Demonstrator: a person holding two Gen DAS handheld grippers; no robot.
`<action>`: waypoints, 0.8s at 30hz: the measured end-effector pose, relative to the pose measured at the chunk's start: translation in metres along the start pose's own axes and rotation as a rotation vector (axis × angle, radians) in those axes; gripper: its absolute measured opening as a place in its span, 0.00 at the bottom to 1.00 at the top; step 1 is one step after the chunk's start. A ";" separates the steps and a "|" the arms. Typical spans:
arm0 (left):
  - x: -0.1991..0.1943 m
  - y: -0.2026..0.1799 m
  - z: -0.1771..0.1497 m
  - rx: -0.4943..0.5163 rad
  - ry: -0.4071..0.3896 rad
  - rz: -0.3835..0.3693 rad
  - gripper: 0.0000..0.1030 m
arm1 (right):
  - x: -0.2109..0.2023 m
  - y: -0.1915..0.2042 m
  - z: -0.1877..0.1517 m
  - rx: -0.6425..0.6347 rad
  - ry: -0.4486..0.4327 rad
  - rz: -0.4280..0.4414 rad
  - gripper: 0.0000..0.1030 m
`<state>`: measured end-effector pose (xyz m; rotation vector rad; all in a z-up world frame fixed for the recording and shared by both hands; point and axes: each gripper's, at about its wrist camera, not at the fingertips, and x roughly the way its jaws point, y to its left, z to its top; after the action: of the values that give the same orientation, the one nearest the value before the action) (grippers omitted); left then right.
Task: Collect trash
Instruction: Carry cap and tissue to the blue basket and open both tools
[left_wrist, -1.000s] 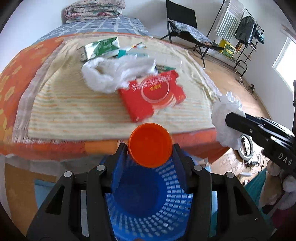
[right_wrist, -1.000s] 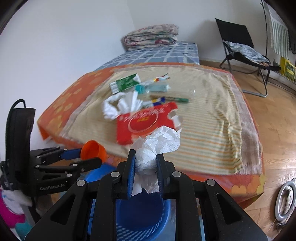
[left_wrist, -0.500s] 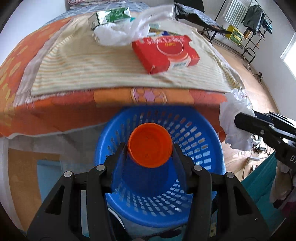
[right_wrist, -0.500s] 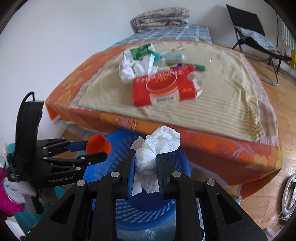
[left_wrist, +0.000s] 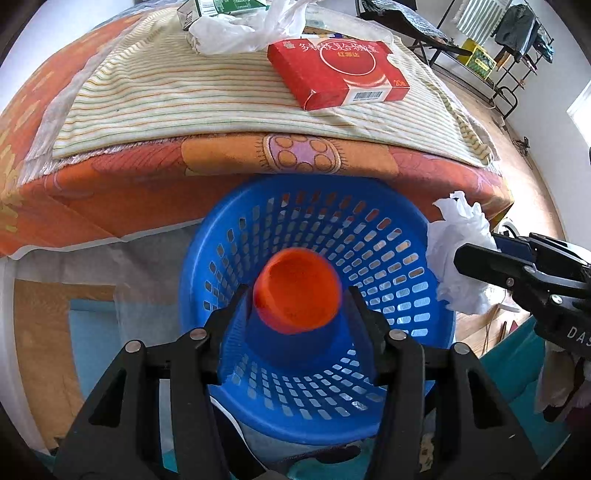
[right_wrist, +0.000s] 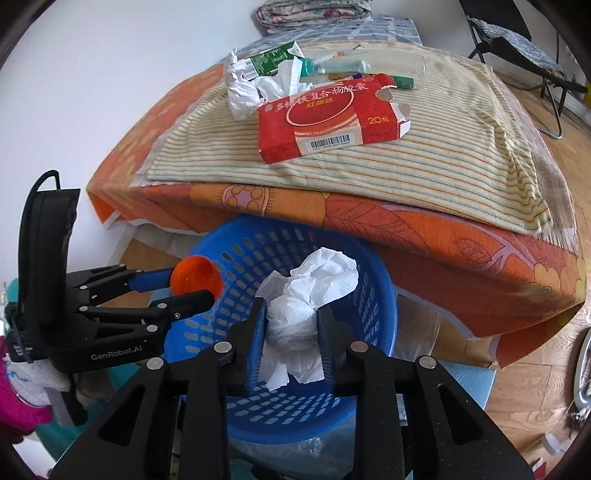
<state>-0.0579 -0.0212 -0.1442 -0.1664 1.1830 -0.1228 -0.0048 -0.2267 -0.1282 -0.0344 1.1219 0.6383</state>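
A blue perforated basket (left_wrist: 388, 236) stands on the floor at the foot of the bed; it also shows in the right wrist view (right_wrist: 373, 291). My left gripper (left_wrist: 295, 299) is shut on an orange cup (left_wrist: 297, 290) and holds it over the basket's mouth; the cup also shows in the right wrist view (right_wrist: 195, 275). My right gripper (right_wrist: 290, 321) is shut on a crumpled white tissue (right_wrist: 310, 291) above the basket; the tissue shows at the basket's right rim in the left wrist view (left_wrist: 458, 254).
On the bed's striped cloth (right_wrist: 443, 147) lie a red medicine box (right_wrist: 328, 118), crumpled white paper (right_wrist: 243, 88), a green carton (right_wrist: 271, 59) and tubes. A folding chair (right_wrist: 517, 40) stands at the back right. Wooden floor lies to the right.
Both grippers have tilted down and come closer over the basket, which now fills more of each view. The cup and the tissue stay gripped.
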 end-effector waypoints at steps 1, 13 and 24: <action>0.000 0.000 0.000 0.002 -0.001 0.002 0.54 | 0.000 -0.001 0.000 0.004 0.000 0.000 0.35; -0.001 -0.001 0.000 0.000 -0.006 0.005 0.55 | -0.003 -0.001 0.002 0.011 -0.016 -0.015 0.40; -0.003 0.000 0.002 -0.025 -0.016 0.021 0.55 | -0.008 -0.003 0.005 0.026 -0.035 -0.036 0.47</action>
<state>-0.0568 -0.0205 -0.1405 -0.1763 1.1699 -0.0882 -0.0010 -0.2312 -0.1203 -0.0206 1.0932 0.5903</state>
